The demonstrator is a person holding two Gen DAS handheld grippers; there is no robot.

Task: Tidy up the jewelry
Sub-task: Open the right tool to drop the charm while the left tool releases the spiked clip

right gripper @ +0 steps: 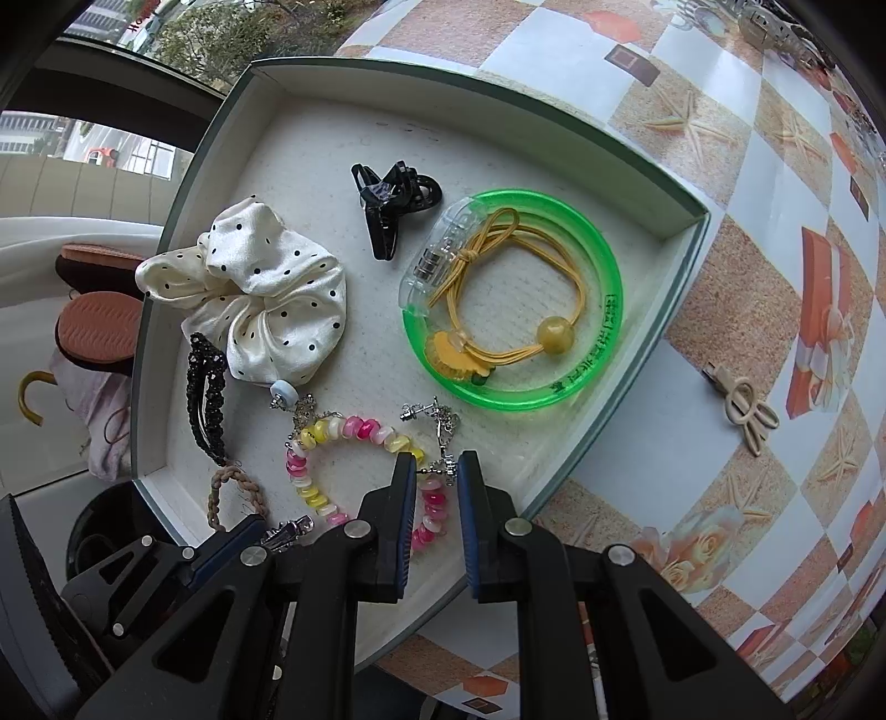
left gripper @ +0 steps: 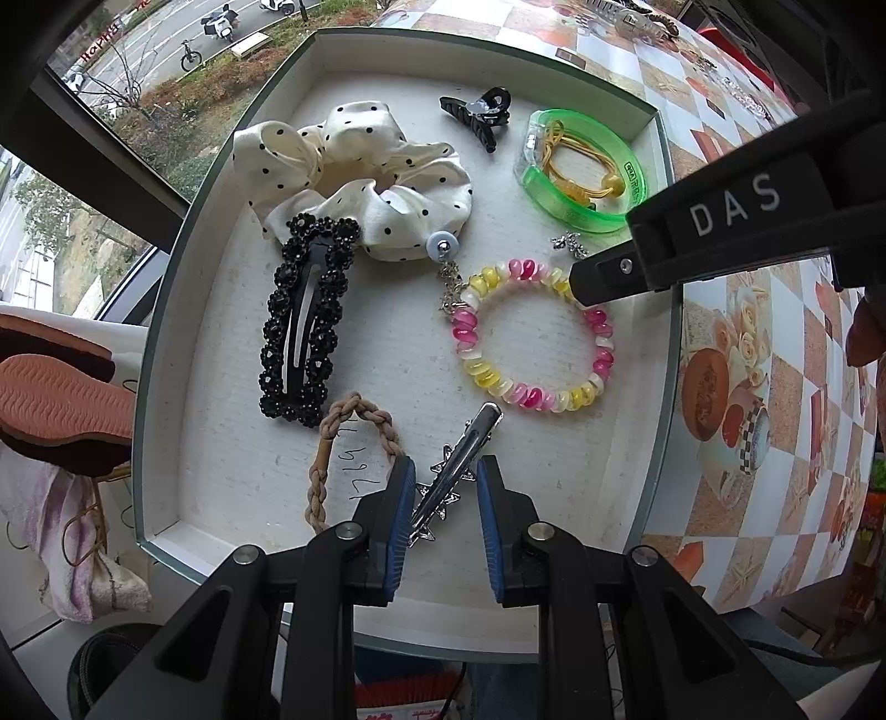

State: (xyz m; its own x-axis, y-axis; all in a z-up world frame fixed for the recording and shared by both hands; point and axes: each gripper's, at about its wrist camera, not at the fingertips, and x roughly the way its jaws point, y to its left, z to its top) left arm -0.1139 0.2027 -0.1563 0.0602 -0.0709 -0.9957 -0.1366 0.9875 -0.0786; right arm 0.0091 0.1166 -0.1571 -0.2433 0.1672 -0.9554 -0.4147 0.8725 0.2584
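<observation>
A white-lined tray (left gripper: 183,343) holds a polka-dot scrunchie (left gripper: 354,177), a black beaded clip (left gripper: 307,321), a pink-and-yellow spiral tie (left gripper: 534,338), a green bangle (left gripper: 570,207) and a tan braided tie (left gripper: 338,443). My left gripper (left gripper: 444,482) points straight down over the tray's near edge, shut on a silver star clip (left gripper: 459,448) that slants between its blue pads. My right gripper (right gripper: 437,471) hovers over the spiral tie (right gripper: 354,429), shut on the lower end of a silver dangling earring (right gripper: 437,426). A matching earring (right gripper: 288,396) lies beside the scrunchie (right gripper: 266,299).
A black claw clip (right gripper: 393,205) and a yellow elastic (right gripper: 498,299) inside the bangle (right gripper: 554,387) lie at the tray's far side. On the patterned tablecloth right of the tray rests a beige bow clip (right gripper: 747,410). More accessories (left gripper: 637,22) sit at the far edge. A window runs along the left.
</observation>
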